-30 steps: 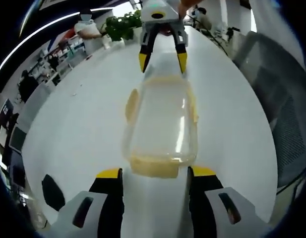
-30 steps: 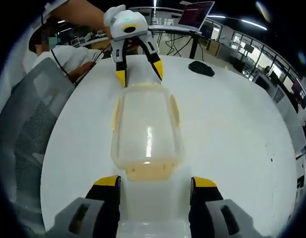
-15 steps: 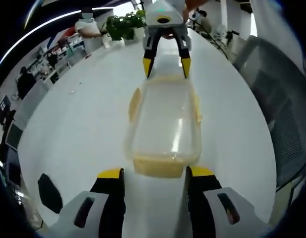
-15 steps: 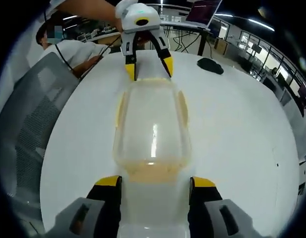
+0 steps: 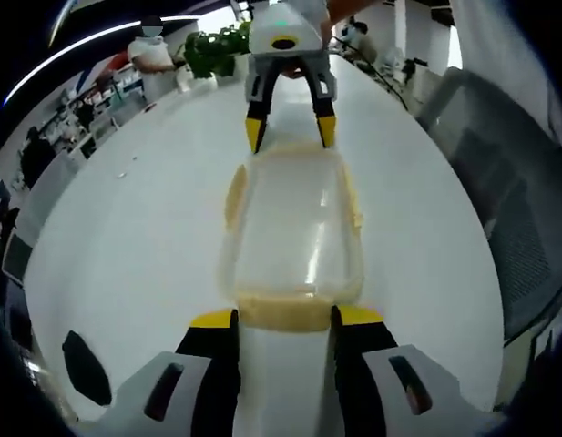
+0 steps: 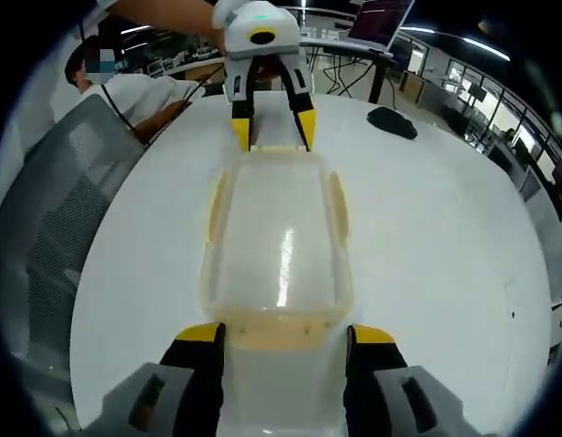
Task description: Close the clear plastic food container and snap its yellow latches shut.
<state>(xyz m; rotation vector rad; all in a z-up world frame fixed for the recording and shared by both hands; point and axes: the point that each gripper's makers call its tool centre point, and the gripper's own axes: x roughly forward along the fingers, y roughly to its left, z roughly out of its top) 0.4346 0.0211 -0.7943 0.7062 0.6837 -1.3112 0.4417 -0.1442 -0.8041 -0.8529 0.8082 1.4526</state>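
A white table (image 5: 126, 228) is set in an open office, a mesh chair (image 6: 53, 228) beside it; the container (image 5: 294, 228) lies lengthwise between the left gripper (image 5: 285, 319) and the right gripper (image 6: 282, 335); both are spread open, each straddling an end latch, closer than half a second earlier; latch engagement cannot be made out.

The grey mesh chair (image 5: 508, 200) is cut off at the right edge; distant people at upper left are too small to make out.
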